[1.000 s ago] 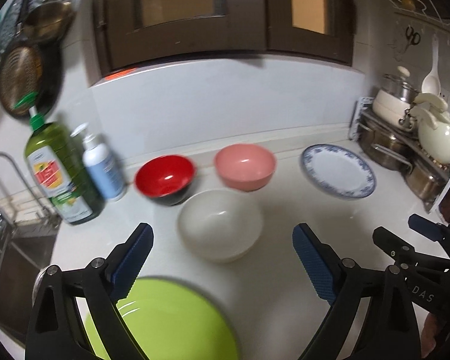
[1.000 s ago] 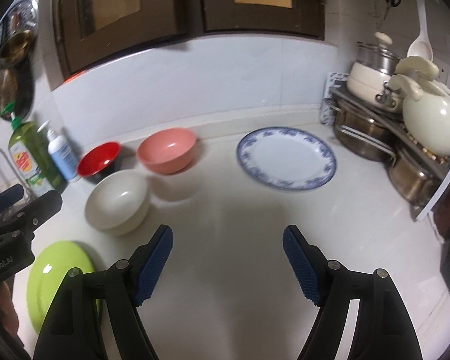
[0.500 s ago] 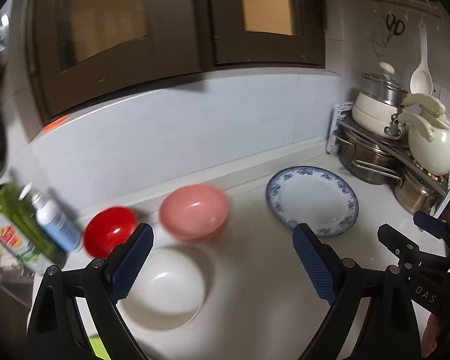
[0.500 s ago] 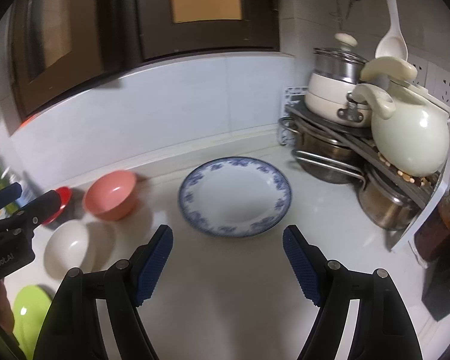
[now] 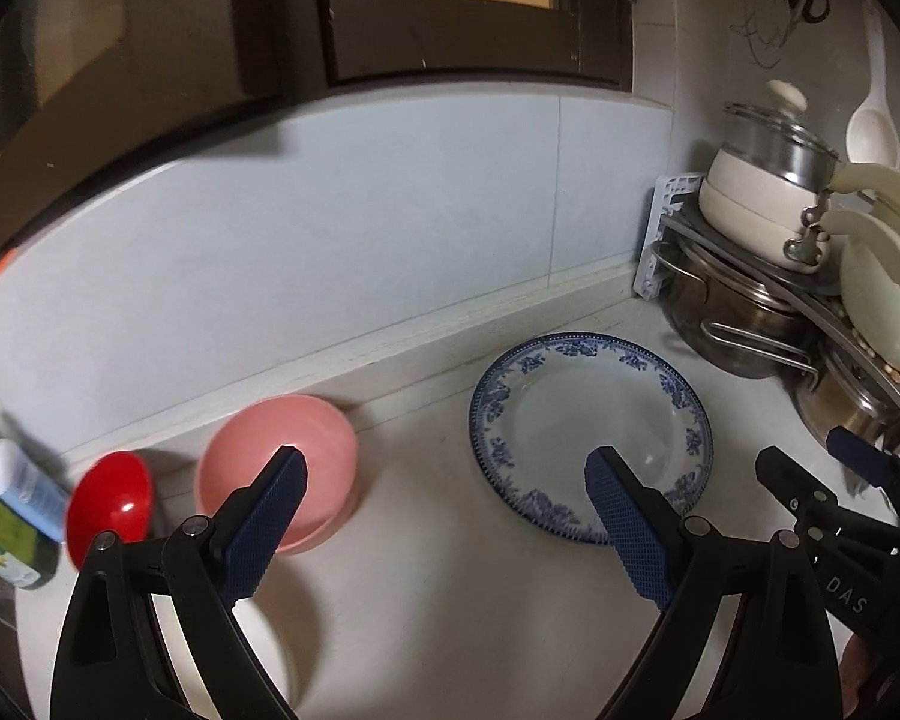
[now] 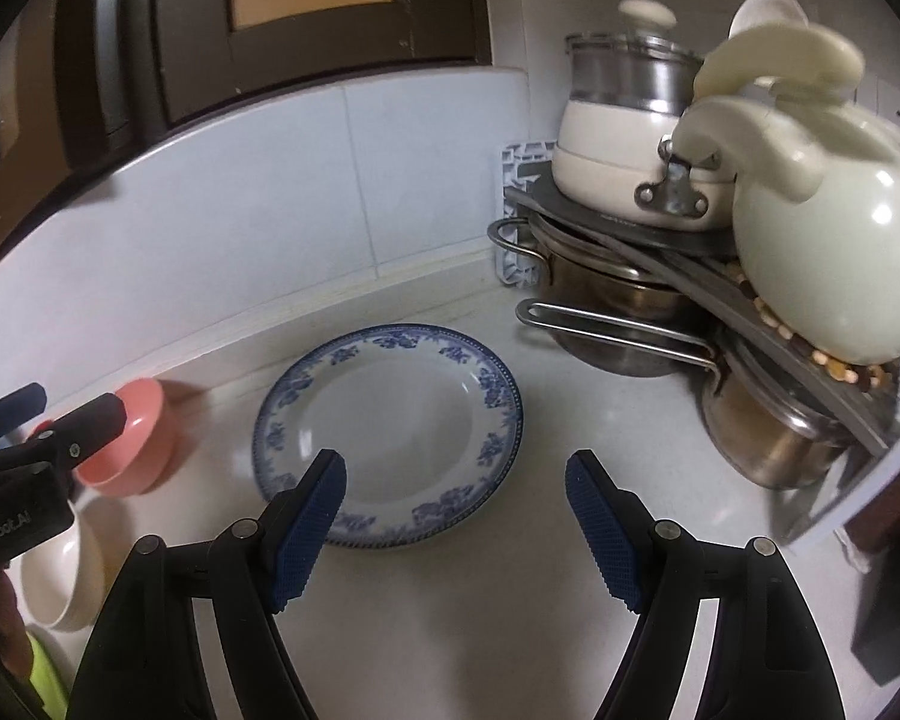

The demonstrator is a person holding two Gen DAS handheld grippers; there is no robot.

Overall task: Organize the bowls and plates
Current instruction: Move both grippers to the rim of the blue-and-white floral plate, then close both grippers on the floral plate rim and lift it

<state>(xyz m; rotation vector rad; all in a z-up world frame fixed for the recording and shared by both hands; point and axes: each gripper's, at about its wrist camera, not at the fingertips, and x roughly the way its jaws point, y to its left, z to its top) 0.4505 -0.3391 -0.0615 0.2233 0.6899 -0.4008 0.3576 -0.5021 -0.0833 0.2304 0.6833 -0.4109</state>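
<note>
Swung rightward since before, both claws: left claw [image 5: 444, 516] and right claw [image 6: 453, 504] spread apart, empty, above blue-rimmed plate [image 6: 390, 426] flat on counter [image 6: 540, 540].

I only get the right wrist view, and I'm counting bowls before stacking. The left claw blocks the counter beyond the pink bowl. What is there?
Observer: A red bowl sits just left of the pink bowl.
Operator: Is the pink one empty?
Observer: Yes, nothing shows inside it.
Operator: Anything past the red one?
Observer: A white-and-blue bottle stands there, beside a green bottle.
</note>
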